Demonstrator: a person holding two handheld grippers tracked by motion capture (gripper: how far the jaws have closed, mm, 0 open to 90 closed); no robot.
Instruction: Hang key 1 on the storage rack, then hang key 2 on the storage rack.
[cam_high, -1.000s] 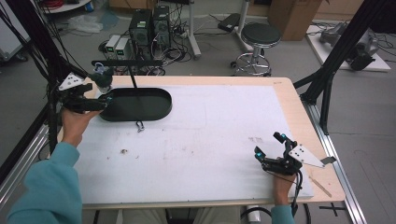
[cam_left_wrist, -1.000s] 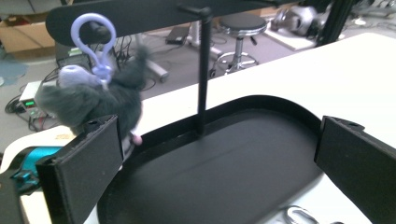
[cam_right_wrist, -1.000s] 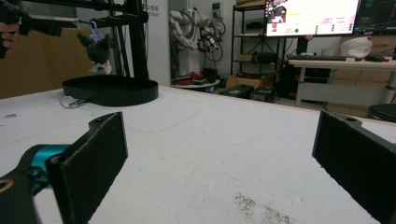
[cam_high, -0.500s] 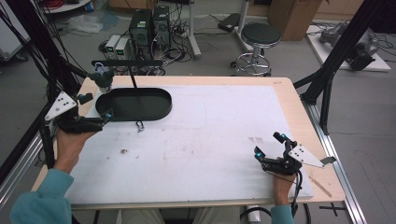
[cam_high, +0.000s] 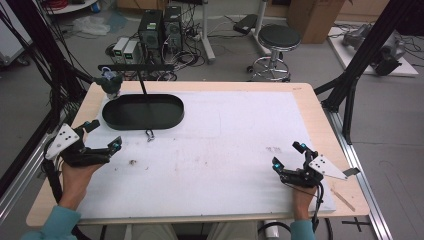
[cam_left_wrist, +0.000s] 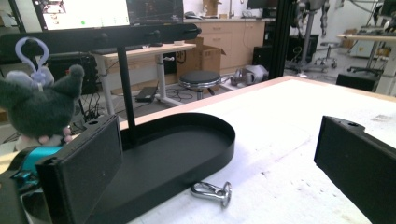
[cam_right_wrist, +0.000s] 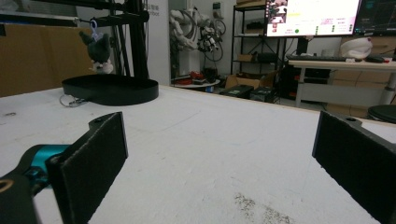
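Plush keychain toy (cam_left_wrist: 39, 105), dark grey with a pale loop on top, hangs from a black crossbar stand (cam_high: 136, 67) at the far left corner of the surface (cam_high: 225, 145); in the high view the toy (cam_high: 110, 82) sits just beyond the left end of the black oval tray (cam_high: 142, 111). The stand's post rises from inside that tray (cam_left_wrist: 187, 149). A small metal clasp (cam_left_wrist: 212, 191) lies on the white sheet just in front of the tray's near wall, not touching it; the high view shows it (cam_high: 149, 134) near the tray's front edge.

The left hand-held gripper (cam_high: 102, 137) is held at the left edge of the surface, a short way in front of the tray, its jaws wide apart and empty, aimed toward tray and clasp. The right hand-held gripper (cam_high: 287, 156) rests near the right front corner, well apart from everything else, jaws likewise spread with nothing between them. From its own camera the tray (cam_right_wrist: 111, 88) and toy (cam_right_wrist: 99, 51) appear far off.
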